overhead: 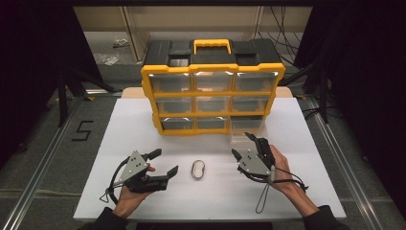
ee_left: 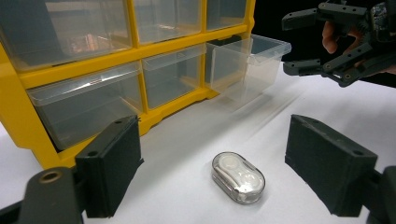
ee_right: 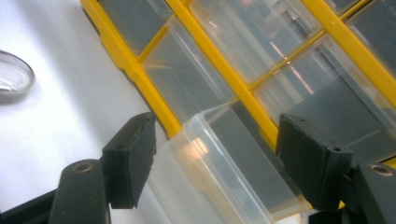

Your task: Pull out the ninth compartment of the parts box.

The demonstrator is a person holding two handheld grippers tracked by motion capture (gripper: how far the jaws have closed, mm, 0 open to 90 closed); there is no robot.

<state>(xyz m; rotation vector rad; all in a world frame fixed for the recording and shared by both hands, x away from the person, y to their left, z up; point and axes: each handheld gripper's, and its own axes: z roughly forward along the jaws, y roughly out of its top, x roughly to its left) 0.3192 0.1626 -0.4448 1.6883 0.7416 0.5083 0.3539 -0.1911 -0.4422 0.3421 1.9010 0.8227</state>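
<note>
Yellow-framed and black-topped, the drawer cabinet stands at the back of the white surface, its bottom-right clear drawer pulled partway out. A small clear oval case with something white inside lies on the surface between the two hands, untouched. The left gripper points at it with fingers spread wide and empty, while the right gripper hovers just before the pulled-out drawer, fingers apart too.
</note>
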